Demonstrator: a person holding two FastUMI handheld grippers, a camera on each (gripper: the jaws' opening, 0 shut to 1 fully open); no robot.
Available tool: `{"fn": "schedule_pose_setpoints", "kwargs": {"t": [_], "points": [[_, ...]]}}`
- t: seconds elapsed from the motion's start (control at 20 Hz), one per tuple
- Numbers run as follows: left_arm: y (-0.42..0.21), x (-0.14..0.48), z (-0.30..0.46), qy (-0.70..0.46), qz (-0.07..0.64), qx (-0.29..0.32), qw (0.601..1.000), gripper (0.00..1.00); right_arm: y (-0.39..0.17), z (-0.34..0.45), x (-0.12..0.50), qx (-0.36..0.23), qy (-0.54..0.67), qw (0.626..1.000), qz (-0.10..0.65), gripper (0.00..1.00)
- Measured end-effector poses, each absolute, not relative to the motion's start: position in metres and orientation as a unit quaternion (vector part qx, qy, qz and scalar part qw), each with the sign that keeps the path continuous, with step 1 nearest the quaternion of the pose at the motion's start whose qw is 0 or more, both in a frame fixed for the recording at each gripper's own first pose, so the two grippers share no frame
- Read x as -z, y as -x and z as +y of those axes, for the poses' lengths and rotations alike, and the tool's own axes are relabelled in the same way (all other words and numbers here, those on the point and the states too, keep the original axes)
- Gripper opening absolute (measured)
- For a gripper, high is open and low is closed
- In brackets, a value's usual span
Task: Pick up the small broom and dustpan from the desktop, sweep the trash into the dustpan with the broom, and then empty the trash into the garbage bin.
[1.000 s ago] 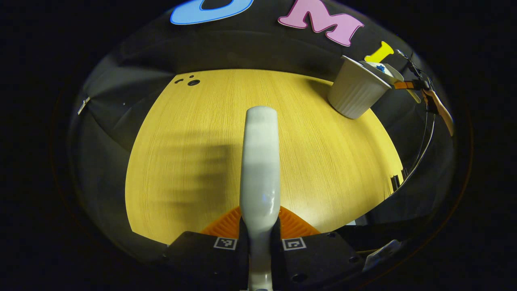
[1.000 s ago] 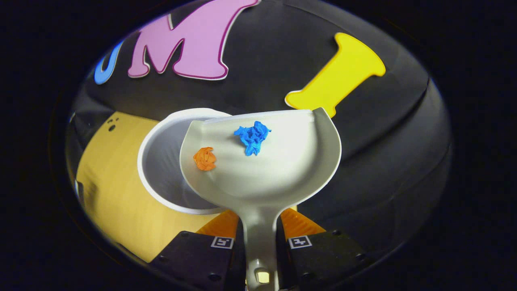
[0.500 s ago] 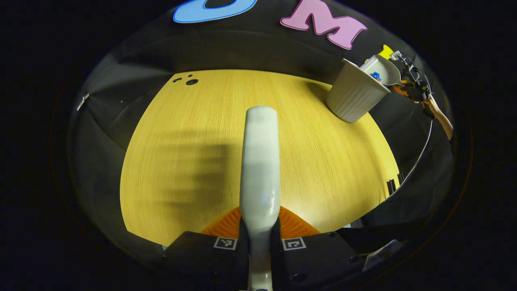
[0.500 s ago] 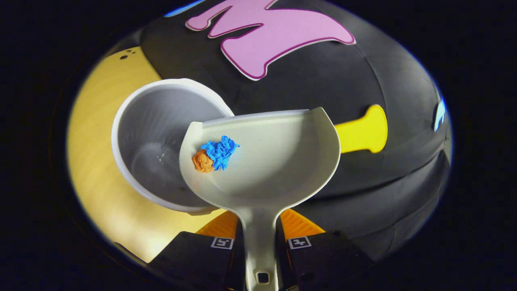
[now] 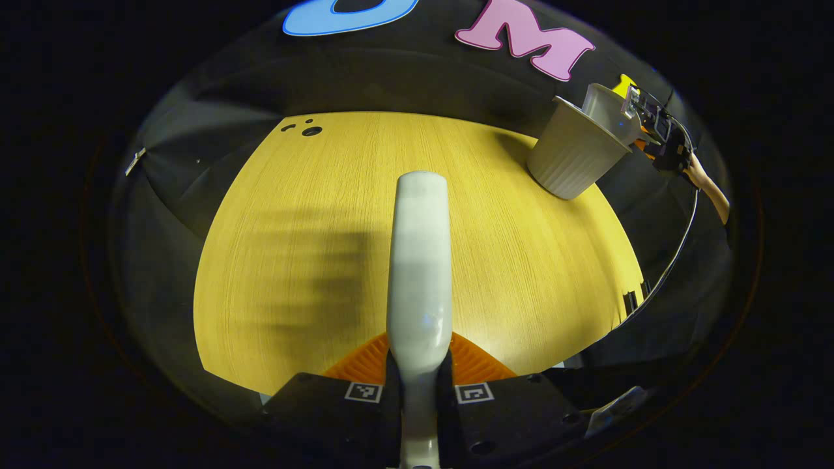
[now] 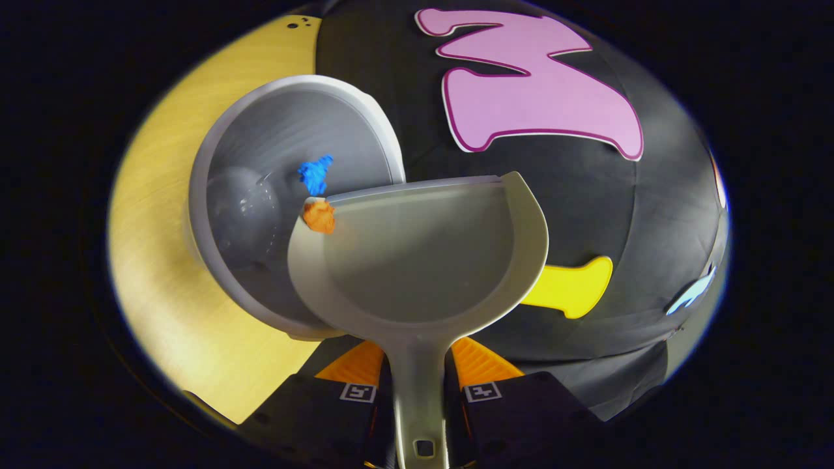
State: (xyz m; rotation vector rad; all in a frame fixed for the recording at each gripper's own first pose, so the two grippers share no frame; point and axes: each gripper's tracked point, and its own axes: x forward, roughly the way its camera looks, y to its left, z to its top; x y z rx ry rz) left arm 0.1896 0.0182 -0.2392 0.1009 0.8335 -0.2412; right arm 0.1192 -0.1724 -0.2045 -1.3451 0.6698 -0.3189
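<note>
Right gripper view: over the wooden surface, the bin takes the tipped dustpan; blue scrap drops inside, orange scrap clings at the lip. Emptying is under way; more tilt should shed it. Right gripper pinches the dustpan handle; left gripper pinches the broom.

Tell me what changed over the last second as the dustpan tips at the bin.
The right gripper rolled the dustpan further over the garbage bin. The blue scrap slid off into the bin; the orange scrap reached the pan's lip. The left gripper stayed shut on the broom handle.
</note>
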Motion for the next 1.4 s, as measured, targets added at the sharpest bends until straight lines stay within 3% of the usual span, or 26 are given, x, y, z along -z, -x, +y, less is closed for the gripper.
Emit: {"fn": "schedule_pose_setpoints", "kwargs": {"t": [0.2, 0.5, 0.75, 1.1, 1.4], "points": [[-0.191, 0.236, 0.019, -0.058, 0.391, 0.111, 0.912, 0.25, -0.116, -0.169, 0.205, 0.134, 0.583, 0.738, 0.312, 0.34], [-0.192, 0.233, 0.017, -0.062, 0.379, 0.111, 0.917, 0.25, -0.098, -0.156, 0.168, 0.157, 0.438, 0.832, 0.301, 0.34], [-0.191, 0.218, 0.010, -0.068, 0.353, 0.110, 0.927, 0.27, -0.070, -0.127, 0.138, 0.156, 0.333, 0.887, 0.279, 0.36], [-0.175, 0.204, 0.012, -0.056, 0.323, 0.120, 0.937, 0.26, -0.016, -0.071, 0.117, 0.148, 0.196, 0.936, 0.253, 0.34], [-0.164, 0.201, 0.018, -0.059, 0.299, 0.123, 0.944, 0.26, 0.037, 0.007, 0.139, 0.113, 0.086, 0.958, 0.248, 0.31]]}}
